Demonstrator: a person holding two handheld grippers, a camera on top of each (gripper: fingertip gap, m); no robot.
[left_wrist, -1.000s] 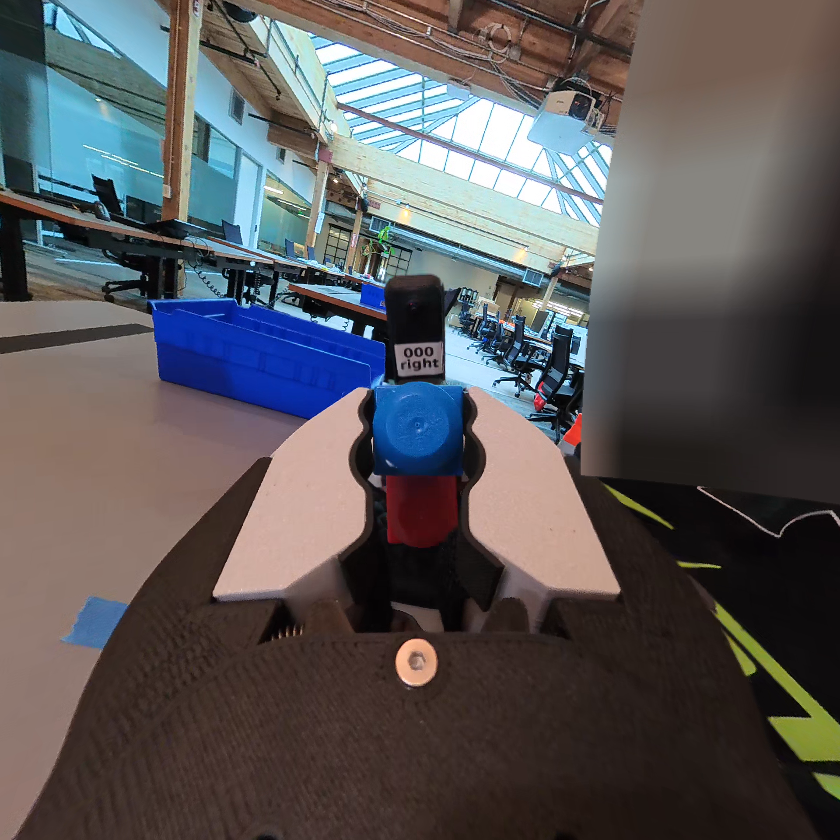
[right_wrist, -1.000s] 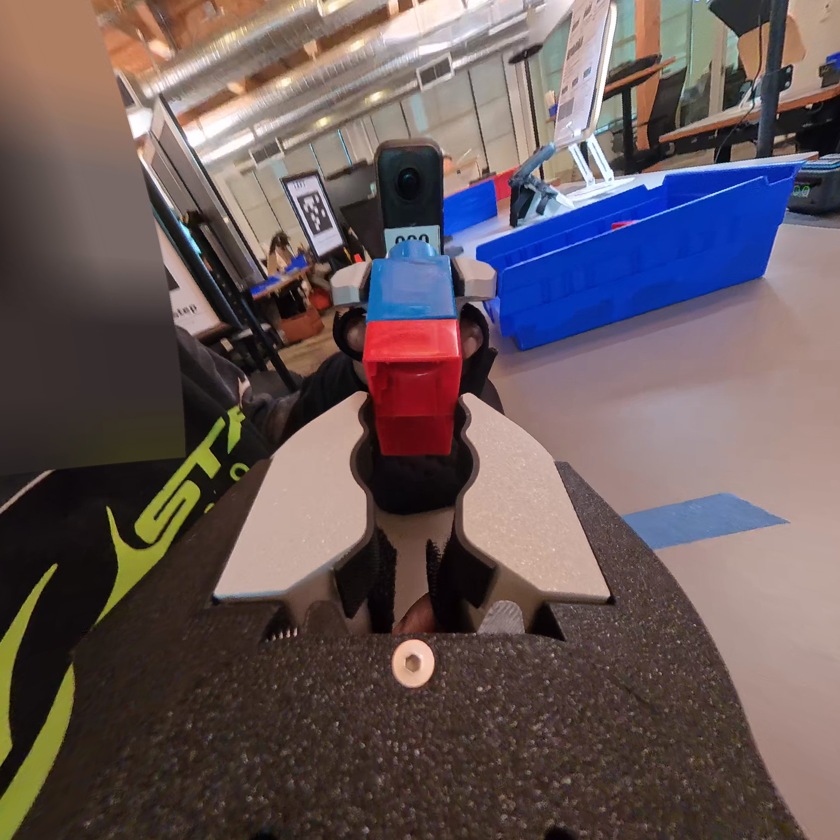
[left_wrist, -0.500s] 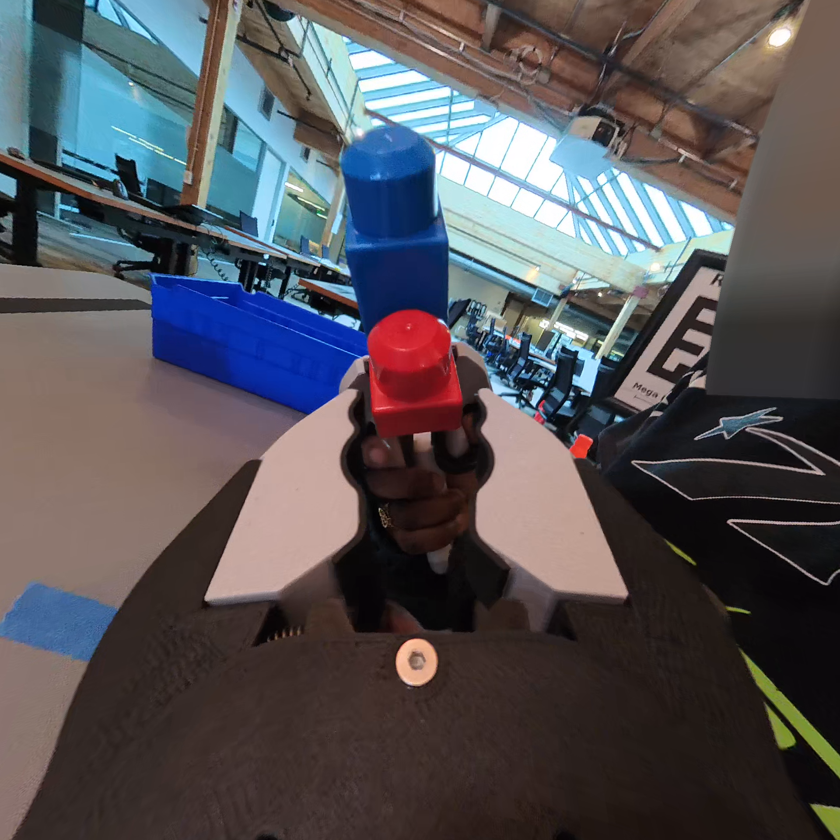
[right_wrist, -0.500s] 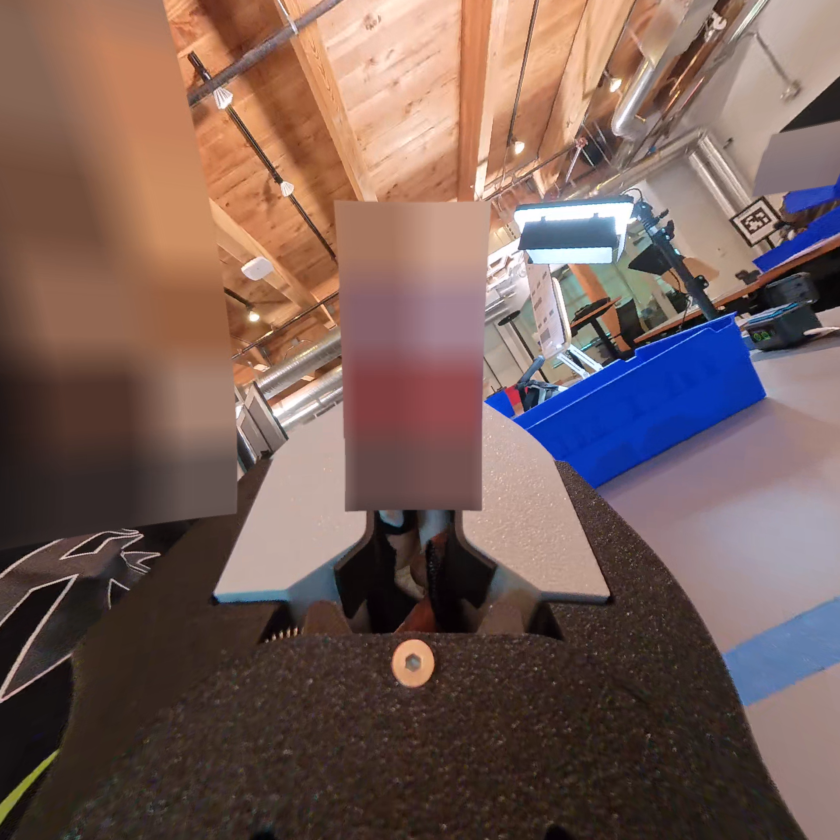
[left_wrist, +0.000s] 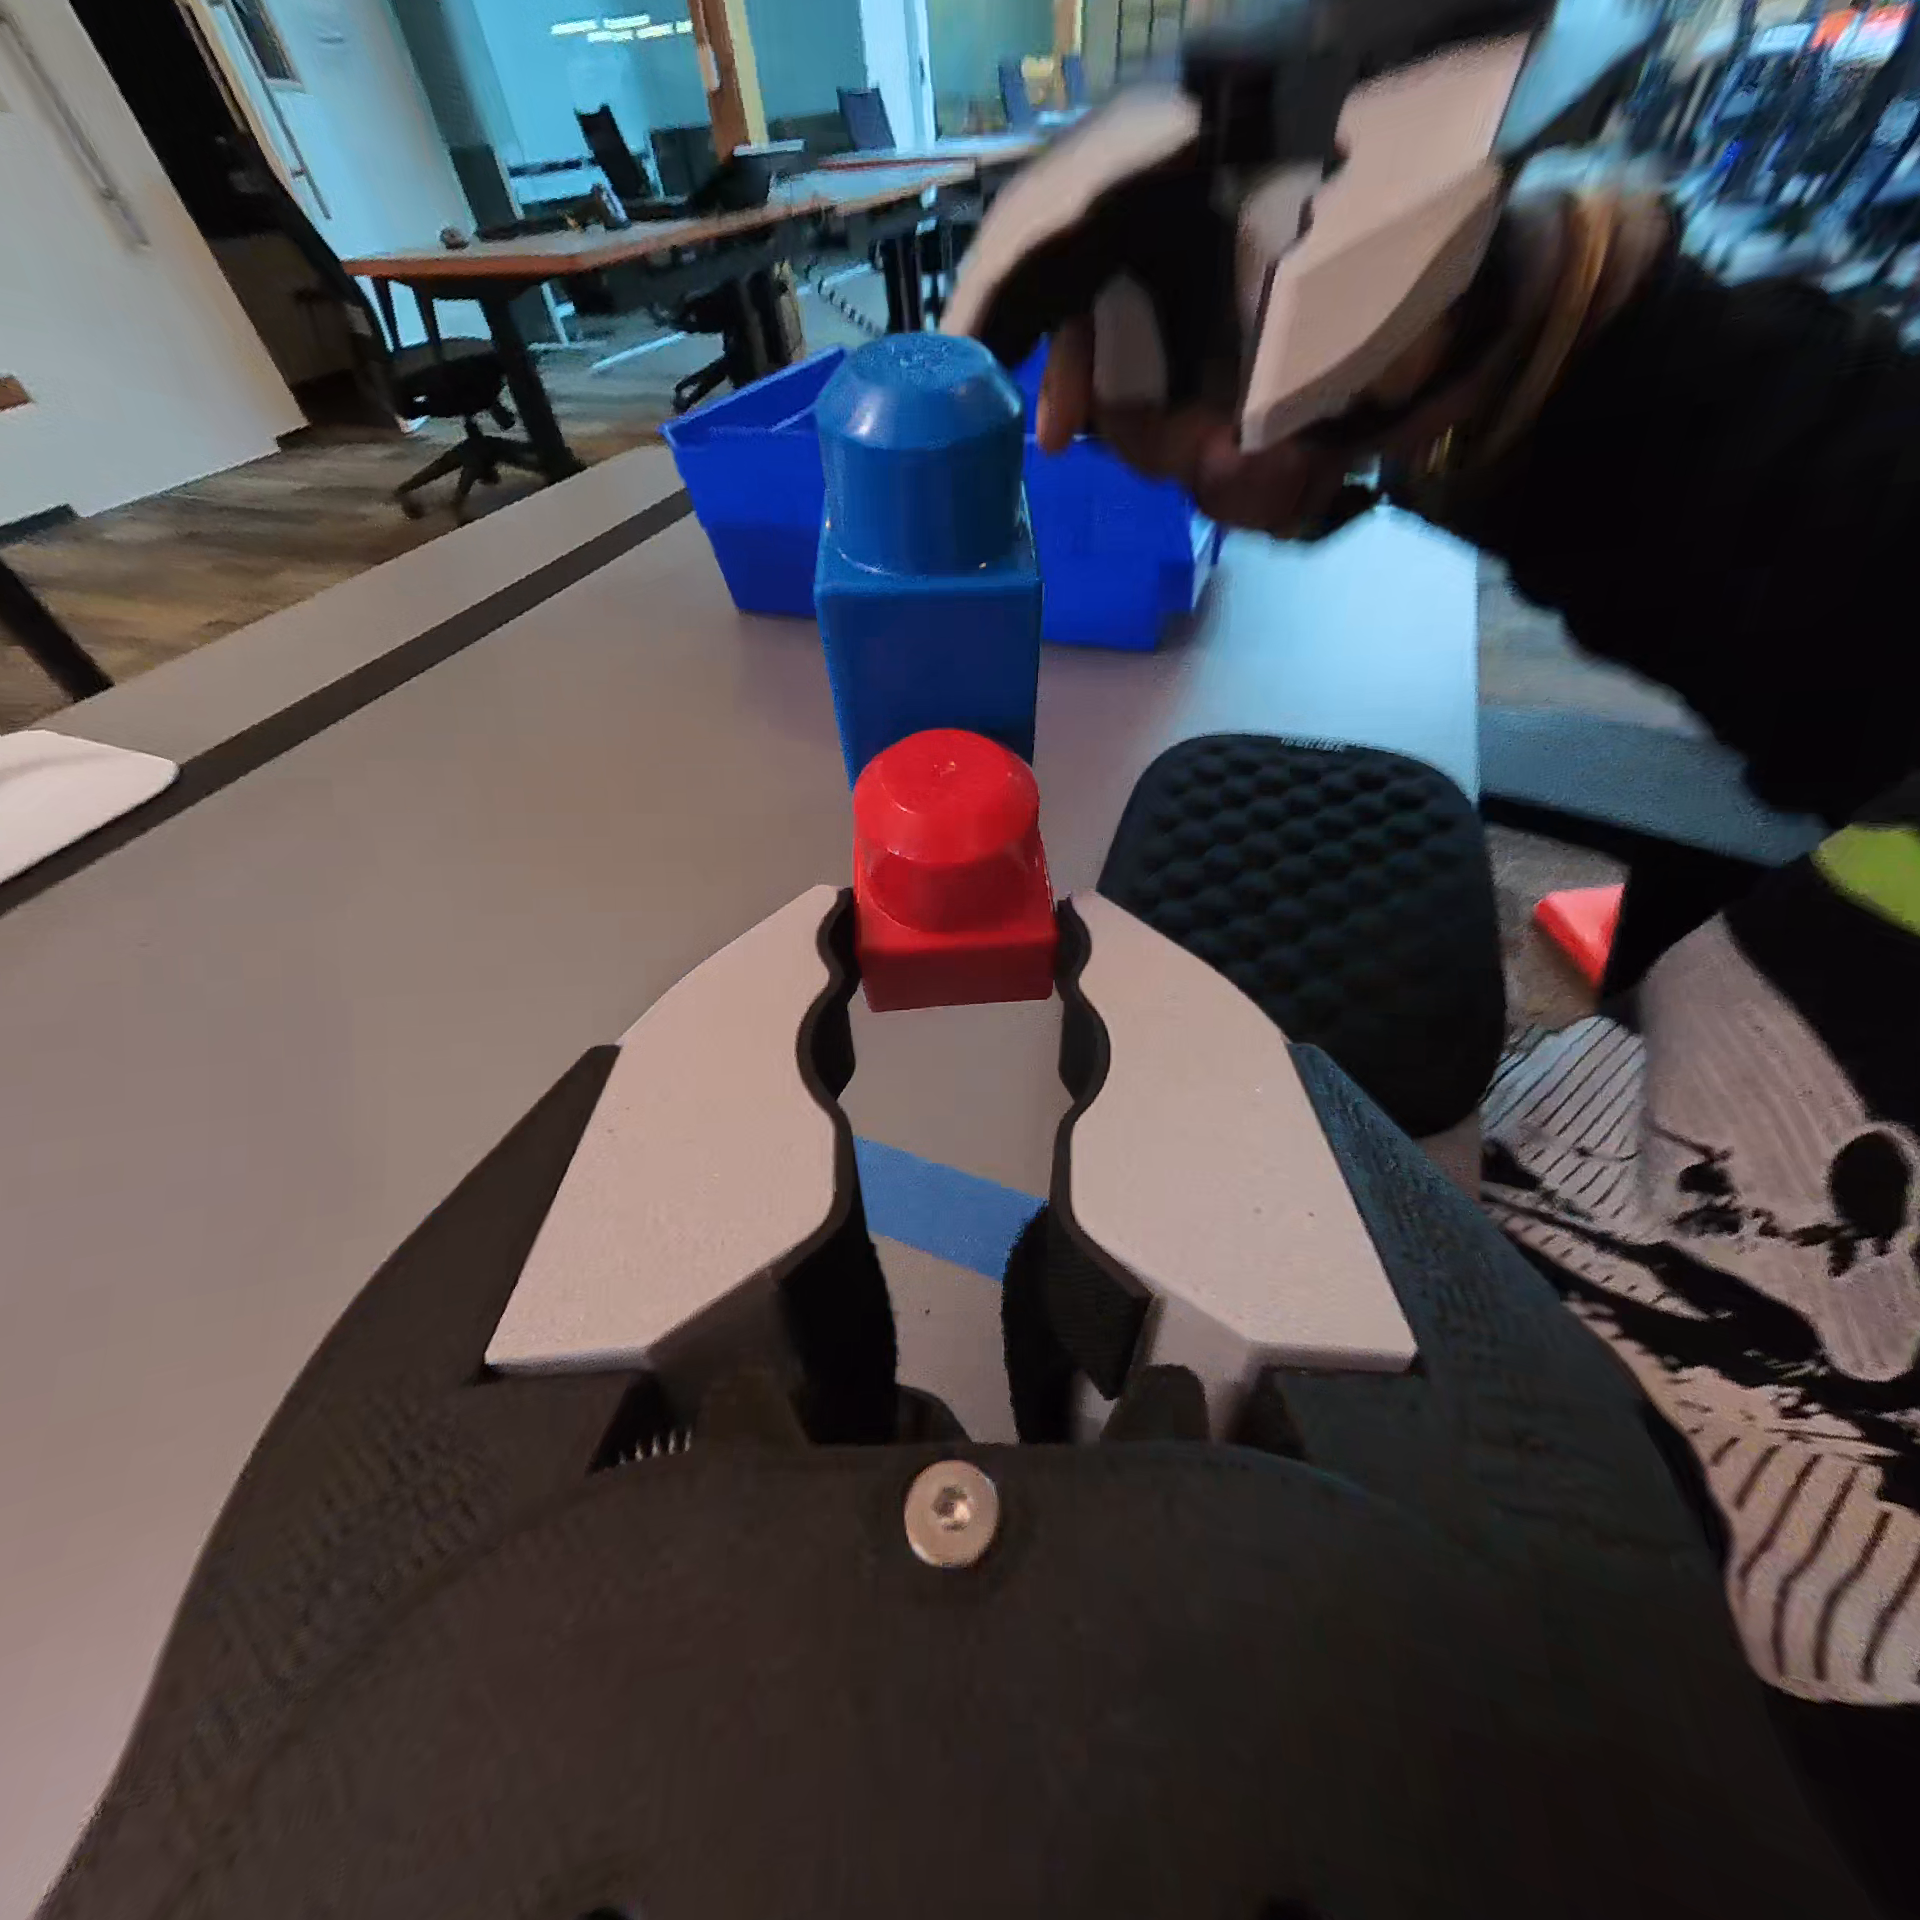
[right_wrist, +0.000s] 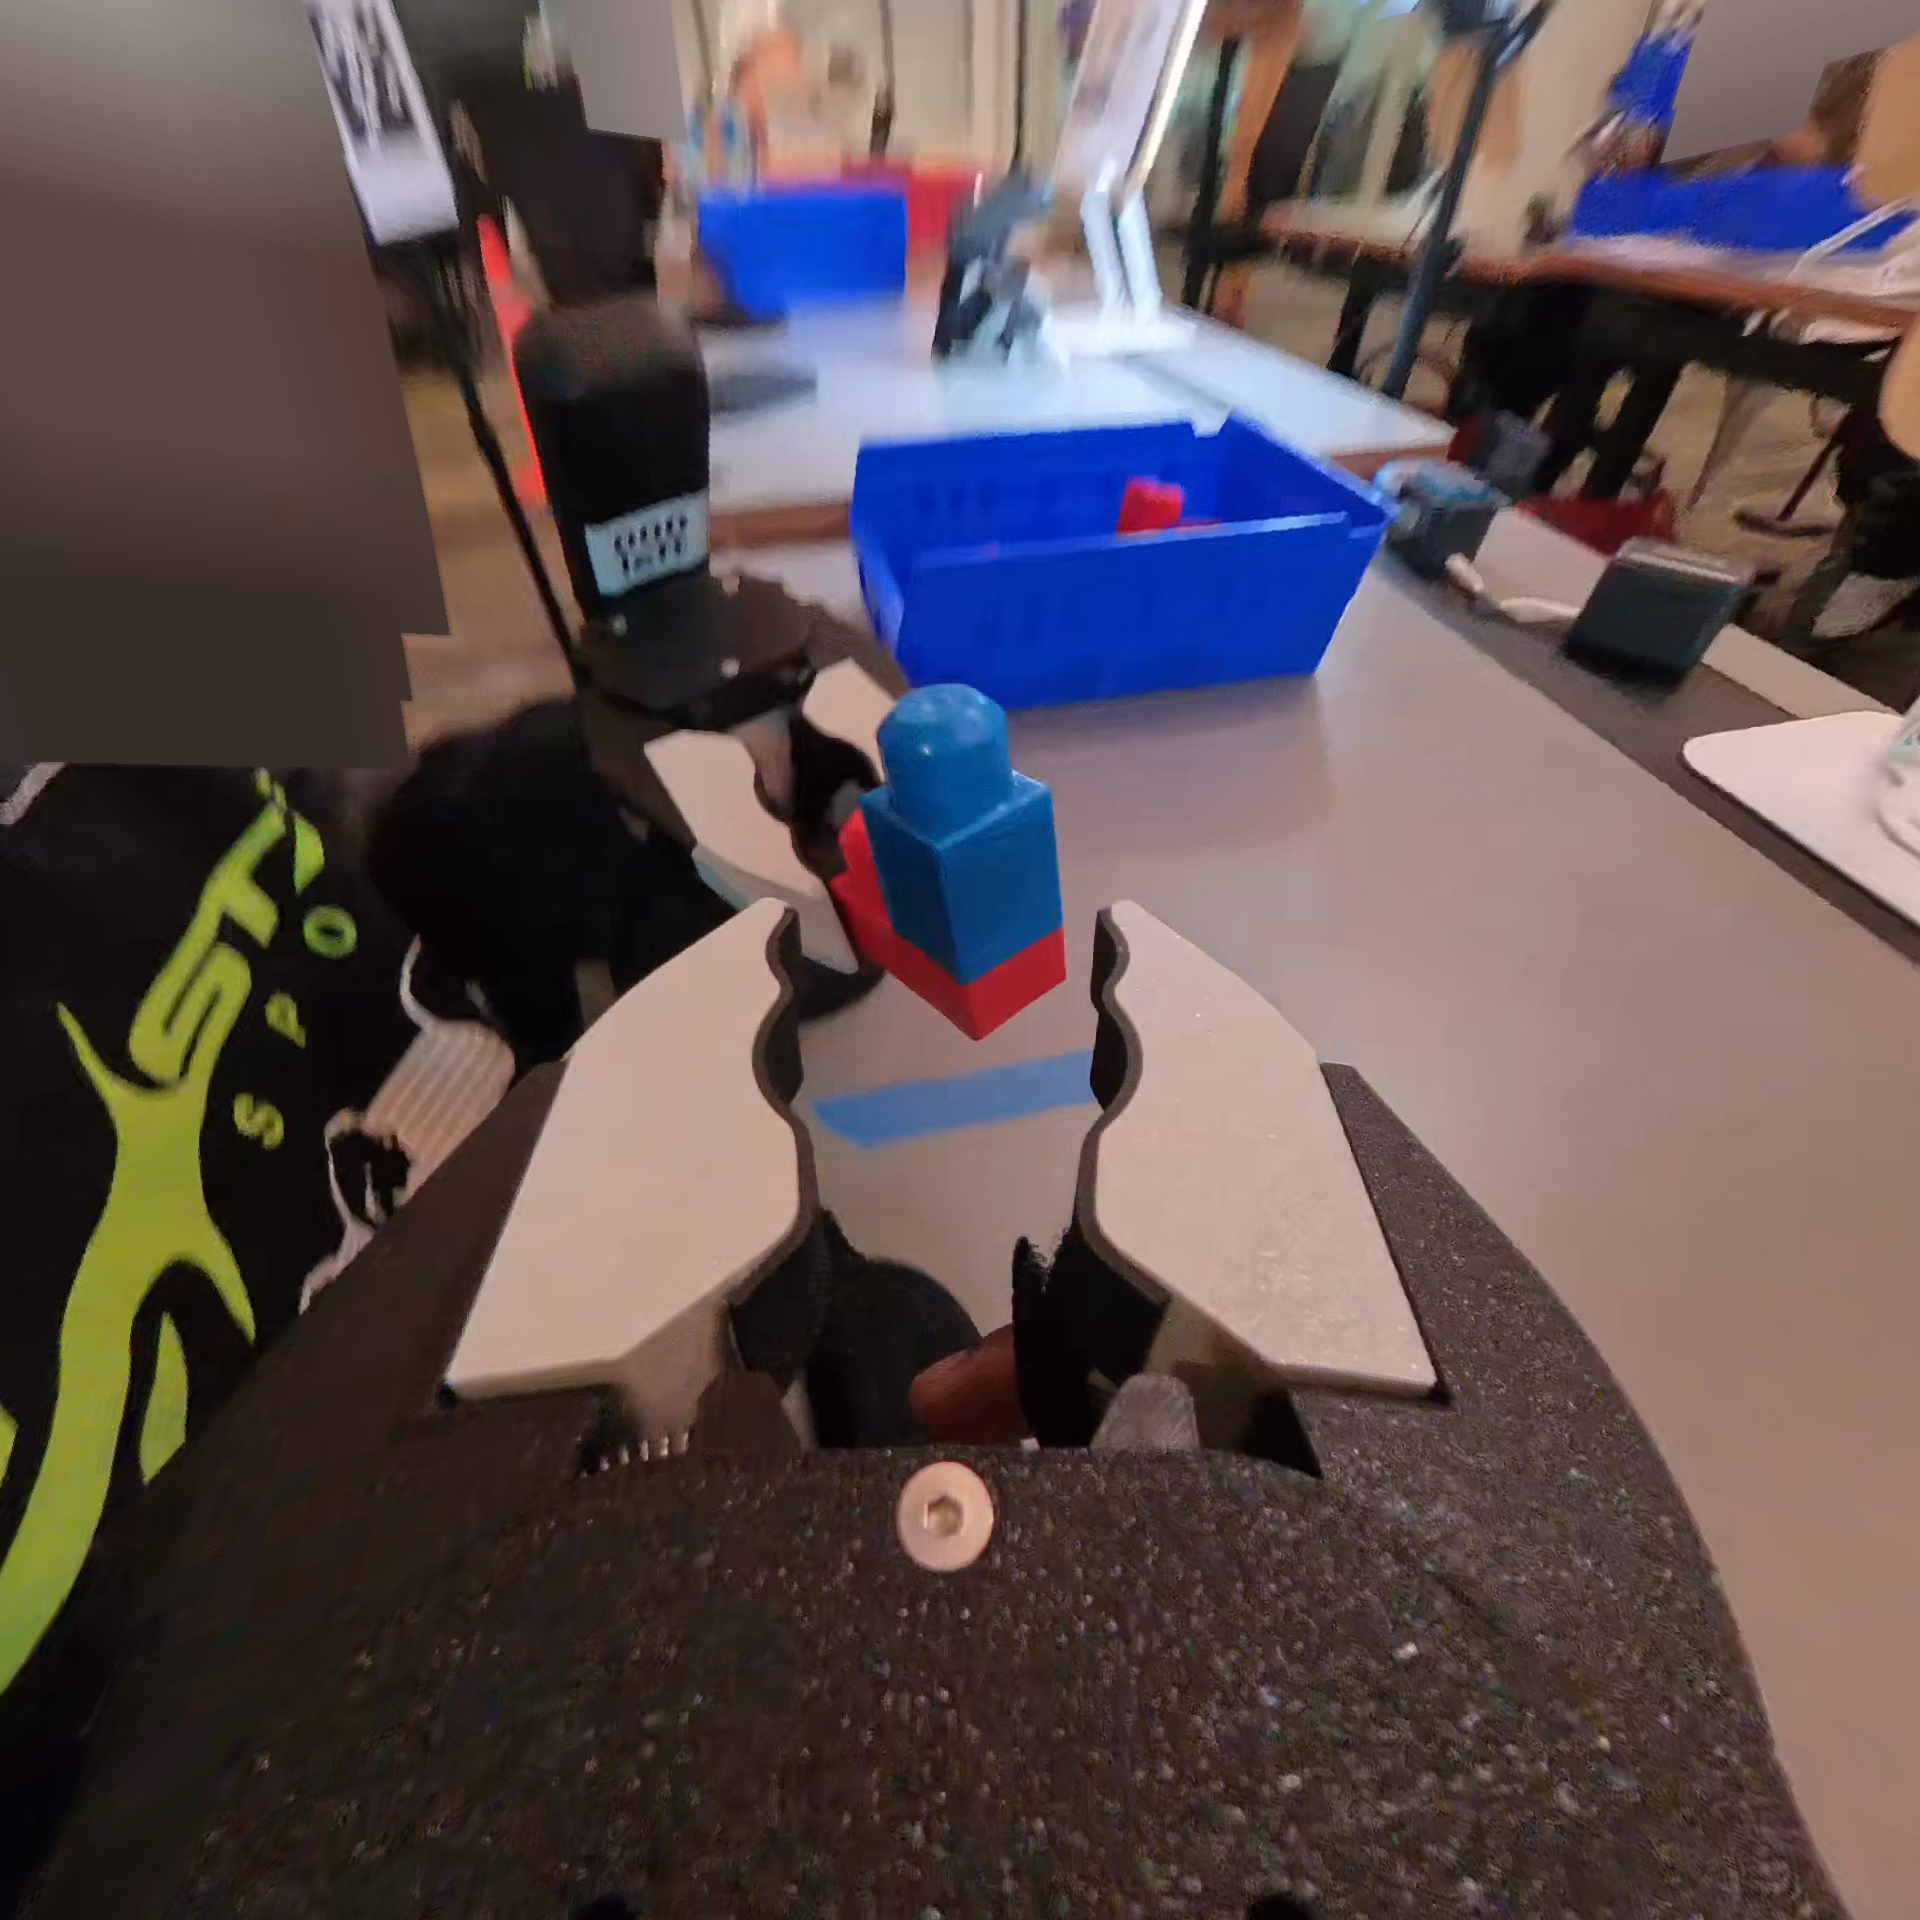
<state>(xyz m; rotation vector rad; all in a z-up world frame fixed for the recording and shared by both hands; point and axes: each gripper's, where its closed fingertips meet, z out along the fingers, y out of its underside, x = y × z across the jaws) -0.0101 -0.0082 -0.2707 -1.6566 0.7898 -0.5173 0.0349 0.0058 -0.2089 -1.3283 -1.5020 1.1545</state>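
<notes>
- The red block (left_wrist: 951, 914), an L-shaped brick with a round stud on its near end, sits clamped at its low end between the left gripper (left_wrist: 954, 940)'s fingertips, both dark pads pressed against its sides.
- Its long axis runs straight away from the left gripper, out over the grey table (left_wrist: 436, 935); it is held clear above the surface.
- A blue block (right_wrist: 961, 862) stands plugged onto the far end of the red one, its stud pointing up, tilted slightly.
- The right gripper (right_wrist: 945, 982) hangs just beside the blue block with its fingers spread wide, gaps on both sides, gripping nothing.
- Below the pair lies a strip of blue tape (right_wrist: 956, 1107) on the table.
- Beyond the blocks a blue bin (right_wrist: 1112, 582) stands on the table with open tabletop between; a red piece (right_wrist: 1148, 507) lies inside it.
- The table's near edge lies to the left gripper's right, where a black mesh chair back (left_wrist: 1309, 914) stands close.
</notes>
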